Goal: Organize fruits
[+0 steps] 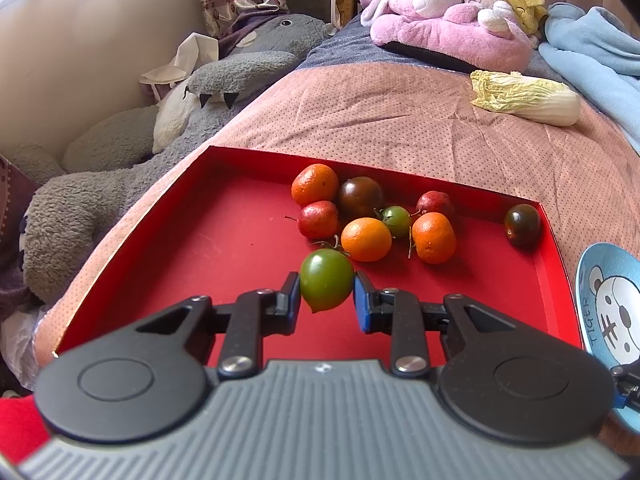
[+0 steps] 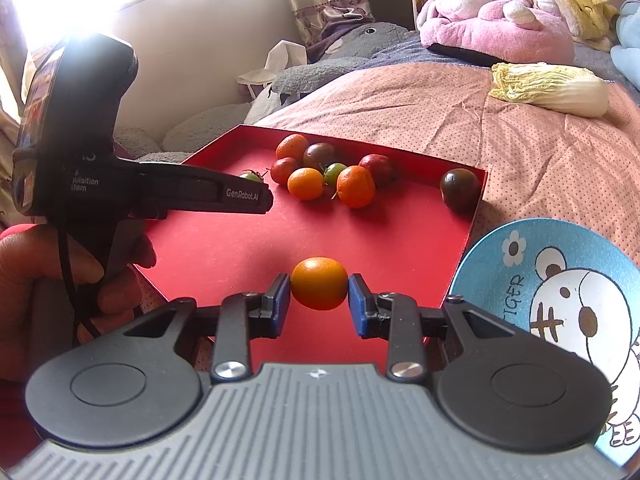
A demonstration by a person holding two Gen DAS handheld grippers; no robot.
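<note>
A red tray lies on a pink bedspread and holds several small fruits. My left gripper is shut on a green tomato just above the tray's near part. My right gripper is shut on a small orange citrus over the tray's near edge. Behind them sits a cluster of orange citrus, red fruits, a dark tomato and a small green tomato. Another dark tomato rests alone in the far right corner.
A blue plate with a cartoon bear sits right of the tray. A napa cabbage lies further back on the bed. Plush toys and a grey stuffed animal crowd the back and left. A hand holds the left gripper.
</note>
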